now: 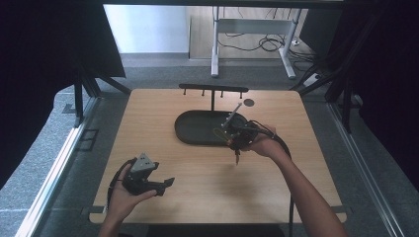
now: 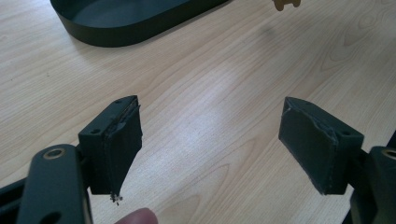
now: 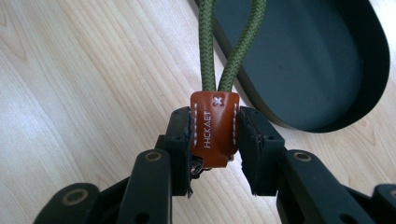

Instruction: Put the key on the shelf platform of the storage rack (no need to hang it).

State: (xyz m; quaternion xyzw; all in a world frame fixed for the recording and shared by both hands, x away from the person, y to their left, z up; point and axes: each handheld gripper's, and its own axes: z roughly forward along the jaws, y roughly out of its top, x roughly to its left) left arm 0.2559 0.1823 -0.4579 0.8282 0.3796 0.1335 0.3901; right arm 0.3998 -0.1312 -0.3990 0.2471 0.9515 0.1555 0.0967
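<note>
While left tongs (image 2: 210, 144) gape empty, right tongs (image 3: 215, 140) clamp leather tab (image 3: 215, 126) w/ green cord (image 3: 224, 51), beside tray (image 3: 327, 70).

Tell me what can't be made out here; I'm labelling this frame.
- Green cord, right gripper view: its far end is cut off by the top edge.
- Leather tab: lower end hidden between the right claw's jaws.
- Rack, high view: hooks too small to count.

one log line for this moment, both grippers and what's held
left gripper: open, empty, over table | right gripper: shut on brown leather tag of green cord | beside black oval tray
</note>
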